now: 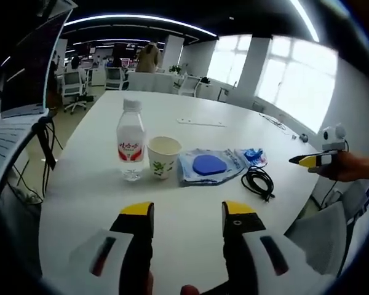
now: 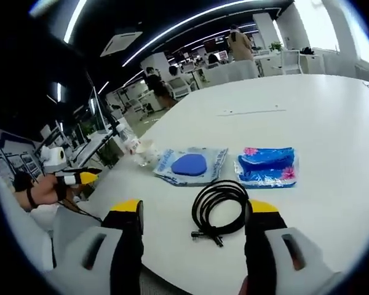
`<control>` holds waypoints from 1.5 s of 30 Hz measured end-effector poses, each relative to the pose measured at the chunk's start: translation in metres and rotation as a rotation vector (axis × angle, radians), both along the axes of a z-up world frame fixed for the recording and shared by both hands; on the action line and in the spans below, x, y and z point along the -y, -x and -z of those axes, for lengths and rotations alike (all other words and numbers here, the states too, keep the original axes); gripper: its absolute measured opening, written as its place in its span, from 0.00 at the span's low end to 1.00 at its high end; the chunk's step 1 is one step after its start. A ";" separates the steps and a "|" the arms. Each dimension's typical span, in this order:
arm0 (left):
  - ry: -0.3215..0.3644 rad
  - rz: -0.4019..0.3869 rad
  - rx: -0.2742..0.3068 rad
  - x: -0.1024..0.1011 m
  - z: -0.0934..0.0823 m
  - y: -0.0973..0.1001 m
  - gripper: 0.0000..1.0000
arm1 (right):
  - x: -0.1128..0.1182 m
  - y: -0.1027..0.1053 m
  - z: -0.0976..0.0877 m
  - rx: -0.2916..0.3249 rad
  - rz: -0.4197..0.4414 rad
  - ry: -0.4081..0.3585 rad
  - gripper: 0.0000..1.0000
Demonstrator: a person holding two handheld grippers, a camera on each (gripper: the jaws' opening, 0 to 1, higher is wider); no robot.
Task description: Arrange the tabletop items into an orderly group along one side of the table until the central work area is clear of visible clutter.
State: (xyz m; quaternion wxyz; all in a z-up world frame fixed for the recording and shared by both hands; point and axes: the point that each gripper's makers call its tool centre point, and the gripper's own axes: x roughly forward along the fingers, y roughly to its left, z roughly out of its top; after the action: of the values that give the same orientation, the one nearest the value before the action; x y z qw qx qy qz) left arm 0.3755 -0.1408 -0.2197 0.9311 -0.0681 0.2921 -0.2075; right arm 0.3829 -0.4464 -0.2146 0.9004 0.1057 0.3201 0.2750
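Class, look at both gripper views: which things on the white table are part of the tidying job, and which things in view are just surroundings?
Job: water bottle, paper cup, packet with blue disc, blue patterned packet, black cable.

Surroundings: office chairs, windows, ceiling lights.

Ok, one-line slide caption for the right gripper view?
Open right gripper poised over a coiled black cable, with two blue packets lying behind it on the white table.
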 end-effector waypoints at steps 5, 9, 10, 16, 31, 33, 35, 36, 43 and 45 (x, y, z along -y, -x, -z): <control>0.013 0.005 0.003 0.002 0.000 0.001 0.46 | -0.002 0.002 -0.002 0.001 0.007 -0.003 0.68; 0.022 0.003 0.004 0.002 -0.001 0.001 0.47 | -0.003 0.007 -0.001 -0.001 -0.013 0.025 0.71; 0.023 0.004 0.006 0.002 -0.001 0.000 0.47 | -0.003 0.008 -0.001 -0.002 -0.015 0.028 0.71; 0.027 0.002 0.018 0.001 -0.006 -0.001 0.48 | -0.005 0.011 0.000 -0.010 -0.002 0.027 0.72; 0.037 0.002 0.019 0.001 -0.004 -0.001 0.50 | -0.005 0.018 0.003 -0.027 0.010 0.034 0.73; 0.035 0.004 0.018 0.000 -0.003 0.000 0.51 | -0.005 0.018 0.003 -0.025 0.015 0.033 0.73; 0.036 0.003 0.018 0.000 -0.002 0.000 0.51 | -0.003 0.018 0.003 -0.026 0.021 0.031 0.74; 0.036 0.004 0.017 -0.001 -0.002 0.000 0.51 | -0.002 0.018 0.003 -0.025 0.022 0.031 0.74; 0.035 0.013 0.016 0.002 -0.002 0.000 0.52 | -0.002 0.022 0.005 -0.030 0.029 0.030 0.74; 0.036 0.015 0.016 0.003 -0.002 0.000 0.52 | -0.002 0.022 0.005 -0.030 0.032 0.028 0.74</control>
State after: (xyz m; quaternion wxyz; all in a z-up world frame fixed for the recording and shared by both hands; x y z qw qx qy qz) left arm 0.3754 -0.1436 -0.2175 0.9304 -0.0812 0.2816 -0.2202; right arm 0.3609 -0.4447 -0.2199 0.9012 0.1022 0.3358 0.2542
